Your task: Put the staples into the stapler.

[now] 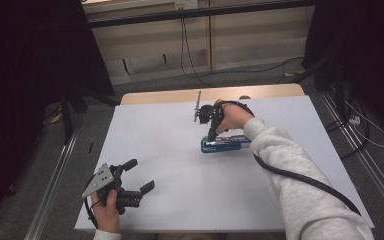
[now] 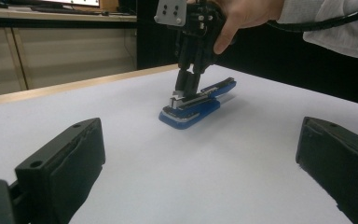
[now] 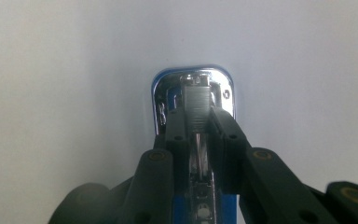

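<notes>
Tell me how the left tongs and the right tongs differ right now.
The left tongs stand wide open with nothing between them; the right tongs are closed on the blue stapler. The left tongs lie low near the table's front edge, pointing level; the right tongs point down. Both are black and hand-held.

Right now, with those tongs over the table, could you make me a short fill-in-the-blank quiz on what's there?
1. The right tongs are closed on a stapler whose base is ____ in colour.
2. The left tongs hold ____.
3. The stapler rests on a ____ table.

Missing words: blue; nothing; white
</notes>
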`<act>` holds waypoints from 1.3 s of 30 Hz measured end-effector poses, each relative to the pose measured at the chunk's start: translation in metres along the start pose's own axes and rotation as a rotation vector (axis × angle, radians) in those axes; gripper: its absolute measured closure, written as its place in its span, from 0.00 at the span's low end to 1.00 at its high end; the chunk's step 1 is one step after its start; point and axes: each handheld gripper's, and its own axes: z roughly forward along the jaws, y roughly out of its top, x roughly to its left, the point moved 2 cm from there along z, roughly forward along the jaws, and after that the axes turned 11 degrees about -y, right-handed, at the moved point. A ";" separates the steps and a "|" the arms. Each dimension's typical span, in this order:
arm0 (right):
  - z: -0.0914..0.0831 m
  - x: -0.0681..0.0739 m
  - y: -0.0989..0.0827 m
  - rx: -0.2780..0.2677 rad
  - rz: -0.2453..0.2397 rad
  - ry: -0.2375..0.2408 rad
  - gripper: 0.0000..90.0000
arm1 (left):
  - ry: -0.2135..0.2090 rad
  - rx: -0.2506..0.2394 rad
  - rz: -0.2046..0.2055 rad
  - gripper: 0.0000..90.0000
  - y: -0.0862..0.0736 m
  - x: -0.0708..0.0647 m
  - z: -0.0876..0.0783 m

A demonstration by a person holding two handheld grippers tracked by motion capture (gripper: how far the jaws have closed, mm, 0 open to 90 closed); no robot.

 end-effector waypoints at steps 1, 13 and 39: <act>0.001 0.000 0.000 0.004 -0.004 0.009 0.87 | 0.001 -0.001 0.001 0.01 0.000 0.000 0.000; 0.001 -0.001 -0.002 0.012 -0.004 0.005 0.87 | -0.002 0.005 -0.008 0.01 -0.001 0.000 0.001; 0.004 0.000 0.003 0.023 -0.016 0.008 0.87 | -0.002 0.016 -0.011 0.01 -0.001 0.000 0.002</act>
